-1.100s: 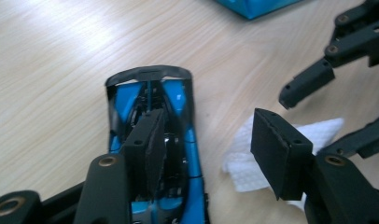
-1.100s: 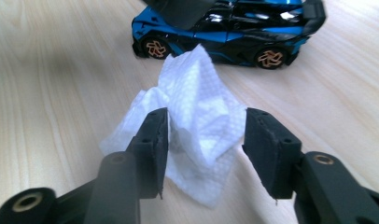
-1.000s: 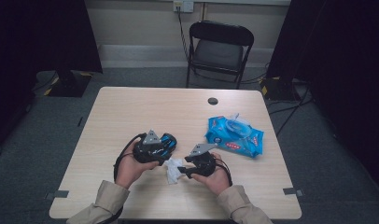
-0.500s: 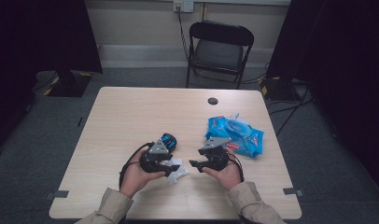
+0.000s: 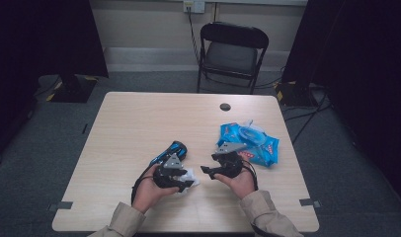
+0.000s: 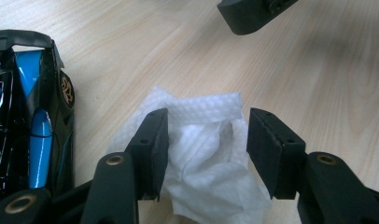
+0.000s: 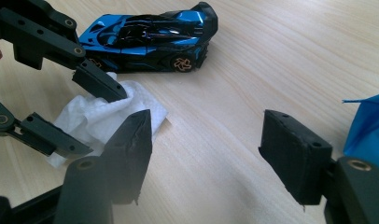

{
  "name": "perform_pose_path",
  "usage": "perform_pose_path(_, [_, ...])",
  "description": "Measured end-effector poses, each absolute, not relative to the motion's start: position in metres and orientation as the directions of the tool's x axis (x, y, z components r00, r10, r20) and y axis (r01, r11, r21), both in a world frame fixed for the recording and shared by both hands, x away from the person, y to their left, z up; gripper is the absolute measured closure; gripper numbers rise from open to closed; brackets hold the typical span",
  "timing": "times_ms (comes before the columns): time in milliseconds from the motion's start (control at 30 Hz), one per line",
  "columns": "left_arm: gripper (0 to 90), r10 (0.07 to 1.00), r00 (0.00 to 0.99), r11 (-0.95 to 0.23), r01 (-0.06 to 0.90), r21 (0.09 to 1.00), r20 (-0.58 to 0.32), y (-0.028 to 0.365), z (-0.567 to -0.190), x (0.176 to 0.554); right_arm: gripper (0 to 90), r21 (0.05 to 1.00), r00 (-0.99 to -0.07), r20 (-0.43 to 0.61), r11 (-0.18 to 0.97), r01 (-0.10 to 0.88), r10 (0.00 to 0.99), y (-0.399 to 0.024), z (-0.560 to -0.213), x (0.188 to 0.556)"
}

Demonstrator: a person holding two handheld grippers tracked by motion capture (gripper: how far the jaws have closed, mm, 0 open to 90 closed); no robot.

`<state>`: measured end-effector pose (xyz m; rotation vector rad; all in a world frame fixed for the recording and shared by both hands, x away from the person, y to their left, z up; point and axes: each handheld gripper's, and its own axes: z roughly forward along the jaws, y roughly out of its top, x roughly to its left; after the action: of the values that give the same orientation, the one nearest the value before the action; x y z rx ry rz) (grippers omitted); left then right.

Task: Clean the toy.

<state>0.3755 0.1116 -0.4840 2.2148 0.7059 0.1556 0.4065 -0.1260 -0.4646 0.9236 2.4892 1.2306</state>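
Note:
A crumpled white wipe (image 6: pixel 206 154) lies on the wooden table (image 5: pixel 139 123), just right of a blue and black toy car (image 7: pixel 150 35). My left gripper (image 6: pixel 206 149) straddles the wipe. Its jaws have just been closing, with the wipe between them, and a gap still shows at the right pad. In the high view this gripper (image 5: pixel 184 181) is at the wipe (image 5: pixel 191 177), near the car (image 5: pixel 171 150). My right gripper (image 7: pixel 206 140) stands open over bare table to the right of the wipe (image 7: pixel 99 114). Its jaws have just been opening, with nothing between them.
A blue pack of wipes (image 5: pixel 249 143) lies right of the right gripper (image 5: pixel 208 172). A small black disc (image 5: pixel 225 106) sits near the table's far edge. A black folding chair (image 5: pixel 231 54) stands behind the table.
The left gripper has come down and right onto the wipe. The right gripper has drawn back to the right, away from the wipe.

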Motion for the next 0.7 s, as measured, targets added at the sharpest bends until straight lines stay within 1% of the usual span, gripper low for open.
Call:
perform_pose_path(233, [53.9,0.539,0.839,-0.566,0.425,0.707,-0.072,0.1093,-0.487,0.375,32.5,0.774,-0.778,0.079,0.454,0.442,0.623,-0.1234,-0.4657,0.4079])
perform_pose_path(467, [57.6,0.536,0.842,-0.578,0.418,0.701,-0.06,0.1091,-0.4901,0.3753,30.6,0.771,-0.781,0.074,0.461,0.439,0.62,-0.1196,-0.4662,0.409])
perform_pose_path(700, [63.3,0.528,0.849,-0.608,0.383,0.696,-0.006,0.1071,-0.4912,0.3736,30.2,0.772,-0.784,0.073,0.463,0.436,0.617,-0.117,-0.4661,0.4101])
